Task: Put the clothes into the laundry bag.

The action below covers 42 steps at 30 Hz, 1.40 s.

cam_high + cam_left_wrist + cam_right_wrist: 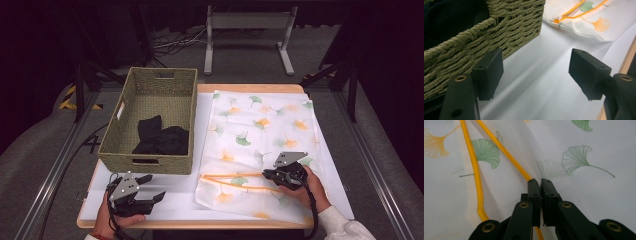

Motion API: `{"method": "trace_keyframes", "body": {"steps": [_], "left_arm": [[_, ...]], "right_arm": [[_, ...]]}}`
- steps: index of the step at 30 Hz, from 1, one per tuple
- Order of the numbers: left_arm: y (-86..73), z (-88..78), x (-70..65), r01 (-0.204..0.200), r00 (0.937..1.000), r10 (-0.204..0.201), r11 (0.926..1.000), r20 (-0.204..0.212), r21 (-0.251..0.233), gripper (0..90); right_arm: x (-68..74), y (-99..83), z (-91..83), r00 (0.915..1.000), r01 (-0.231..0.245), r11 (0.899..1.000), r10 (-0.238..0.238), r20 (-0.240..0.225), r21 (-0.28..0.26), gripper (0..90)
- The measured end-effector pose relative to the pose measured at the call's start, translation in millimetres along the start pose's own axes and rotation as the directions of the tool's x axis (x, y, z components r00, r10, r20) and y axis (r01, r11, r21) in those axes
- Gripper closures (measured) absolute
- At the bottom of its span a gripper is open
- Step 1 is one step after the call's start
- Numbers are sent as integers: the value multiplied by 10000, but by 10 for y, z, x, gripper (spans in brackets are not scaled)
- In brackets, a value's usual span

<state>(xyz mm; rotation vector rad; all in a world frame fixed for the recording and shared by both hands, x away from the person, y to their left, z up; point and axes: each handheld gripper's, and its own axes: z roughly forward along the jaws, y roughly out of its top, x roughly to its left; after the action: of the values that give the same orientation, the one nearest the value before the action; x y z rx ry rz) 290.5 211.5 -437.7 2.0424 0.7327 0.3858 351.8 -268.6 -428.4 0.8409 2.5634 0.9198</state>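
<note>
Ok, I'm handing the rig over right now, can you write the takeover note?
Right gripper: shut on the laundry bag, pinching its yellow zipper edge near the open mouth.
Left gripper: open, holding nothing, resting on the table in front of the wicker basket.
Black clothes: lying in the basket, none in the bag.
Done: bag laid flat, unzipped, edge gripped.
Left, most likely: lift the mouth open, move the clothes into the bag, zip up.

A lab or studio (dark curtains, metal stand (248, 30), floor cables (172, 42)).
</note>
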Motion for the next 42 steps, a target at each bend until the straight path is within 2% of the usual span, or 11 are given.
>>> {"method": "trace_keyframes", "body": {"steps": [19,23,42], "left_arm": [[-4,6,4,170,9998,-170,9998,51,-35,279],[-5,8,6,195,9998,-195,9998,61,-39,278],[-6,4,17,200,9998,-199,9998,81,-81,275]], "right_arm": [[56,130,-286,9945,693,9930,-613,844,-956,885],[50,190,-346,9928,771,9896,-649,1010,-1216,889],[39,354,-484,9856,1040,9791,-780,1498,-1746,891]]}}
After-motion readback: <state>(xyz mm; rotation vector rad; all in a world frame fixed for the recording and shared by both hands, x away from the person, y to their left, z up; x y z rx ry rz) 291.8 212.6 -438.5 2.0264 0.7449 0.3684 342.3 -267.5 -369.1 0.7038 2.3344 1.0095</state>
